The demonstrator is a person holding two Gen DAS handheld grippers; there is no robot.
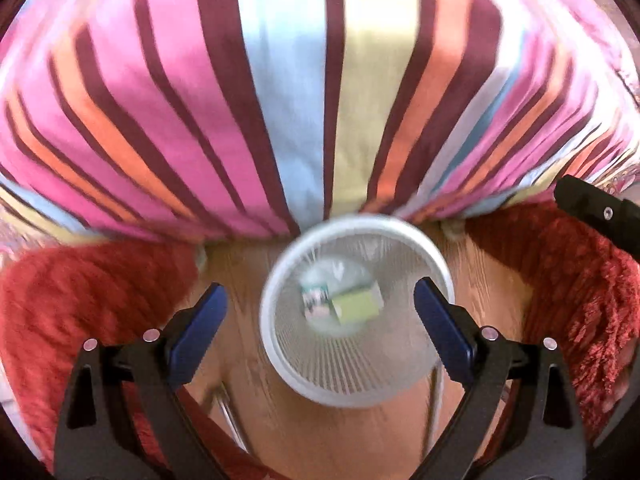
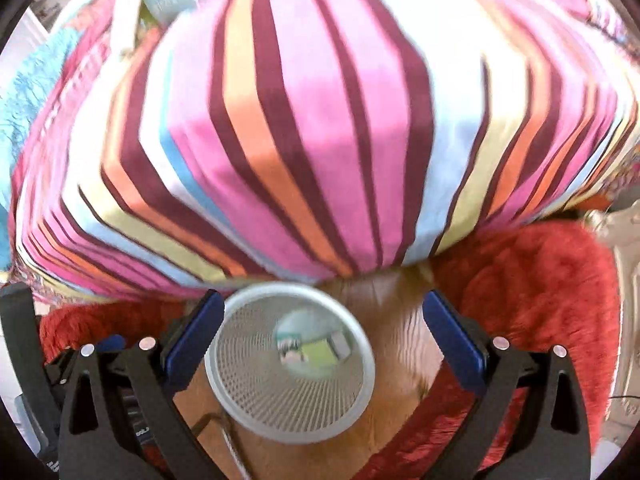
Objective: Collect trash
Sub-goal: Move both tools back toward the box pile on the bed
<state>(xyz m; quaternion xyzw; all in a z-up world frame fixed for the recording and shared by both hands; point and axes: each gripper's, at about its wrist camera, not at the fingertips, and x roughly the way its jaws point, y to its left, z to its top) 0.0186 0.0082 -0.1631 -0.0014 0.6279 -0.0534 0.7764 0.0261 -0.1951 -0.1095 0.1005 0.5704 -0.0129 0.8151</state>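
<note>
A white mesh wastebasket (image 1: 280, 360) stands on the wooden floor, seen from above in both wrist views (image 2: 240, 392). At its bottom lie a small green box (image 1: 358, 305) (image 2: 318, 354) and a printed packet (image 1: 316, 301) (image 2: 290, 348). My left gripper (image 1: 320, 308) hangs over the basket, open, with nothing between its blue pads (image 1: 200, 324). My right gripper (image 2: 322, 328) is also open and empty above the basket, whose rim lies near its left pad (image 2: 192, 336). The other gripper's black body (image 1: 600, 212) shows at the right edge of the left wrist view.
A bed with a striped pink, orange and maroon cover (image 1: 280, 100) (image 2: 320, 120) fills the space beyond the basket. Red shaggy rugs (image 1: 80, 288) (image 2: 540, 280) lie on either side. Metal chair legs (image 1: 228, 412) cross the wooden floor (image 1: 360, 440) below the basket.
</note>
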